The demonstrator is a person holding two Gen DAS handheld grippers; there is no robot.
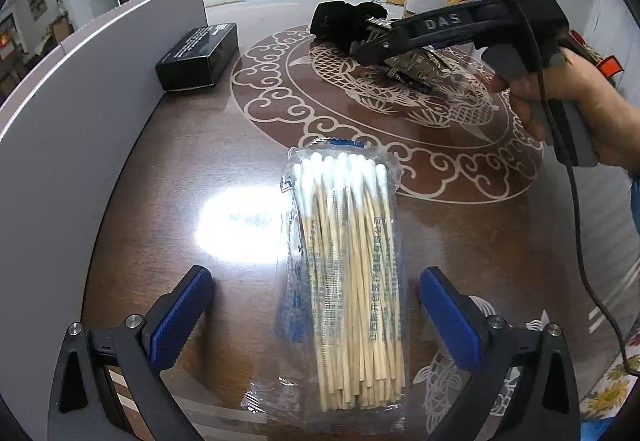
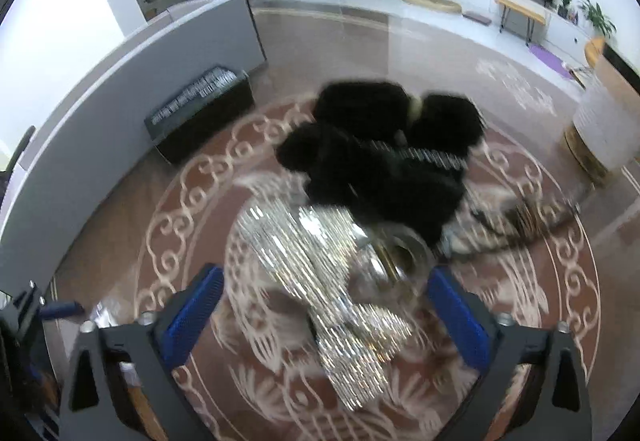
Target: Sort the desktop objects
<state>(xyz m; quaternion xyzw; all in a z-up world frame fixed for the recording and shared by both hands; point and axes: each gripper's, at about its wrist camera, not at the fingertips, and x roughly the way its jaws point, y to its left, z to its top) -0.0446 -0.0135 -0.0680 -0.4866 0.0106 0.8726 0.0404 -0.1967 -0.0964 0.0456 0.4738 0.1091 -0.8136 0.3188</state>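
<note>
Cotton-swab packet (image 1: 346,273) lies on tabletop (image 1: 180,177) between wide-open left tool (image 1: 316,317) | right tool (image 2: 324,315) open, empty, over sequined bow (image 2: 320,281) | step: picking | next: lower, close squarely.

Brown table (image 1: 168,169) with cream swirls, black box (image 1: 196,55), blue pads (image 1: 180,315)

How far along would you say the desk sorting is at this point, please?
Early. Nothing looks sorted yet. The left tongs stand open around the cotton swab packet, not gripping. The right tongs hover open over the shiny silver item. The black fluffy thing and black box remain untouched on the table.
</note>
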